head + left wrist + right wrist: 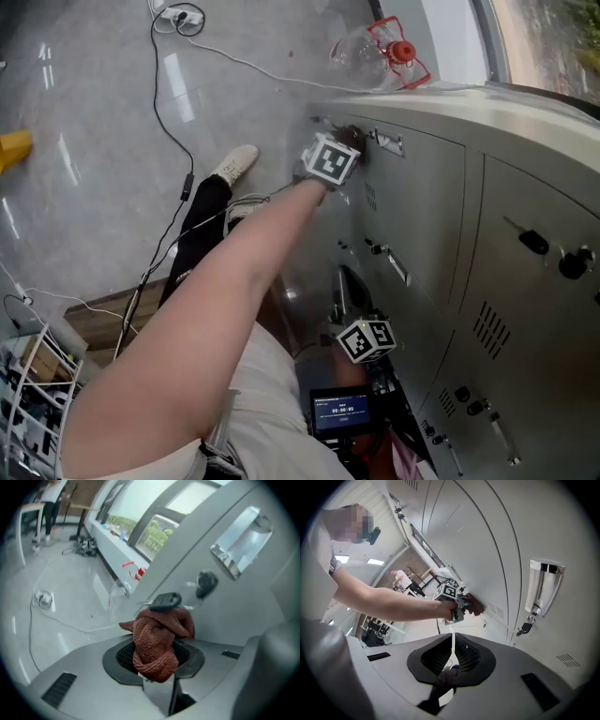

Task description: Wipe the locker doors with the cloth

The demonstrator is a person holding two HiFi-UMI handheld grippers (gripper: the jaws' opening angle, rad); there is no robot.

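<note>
Left gripper view: the left gripper (154, 660) is clenched on a bunched red-brown cloth (156, 639), and the wad is pressed against a grey locker door (234, 606) just under a black key (165, 602) in its lock. The right gripper (451, 663) has its jaws drawn together with nothing between them — it is held close to the person's body, well apart from the cloth. A thin cable (173, 141) trails over the grey floor (84, 216).

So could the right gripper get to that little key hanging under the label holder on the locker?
Probably yes. The right gripper points toward the locker doors, and nothing stands between it and the key. Its jaws are shut and empty, so they would have to open first.
</note>
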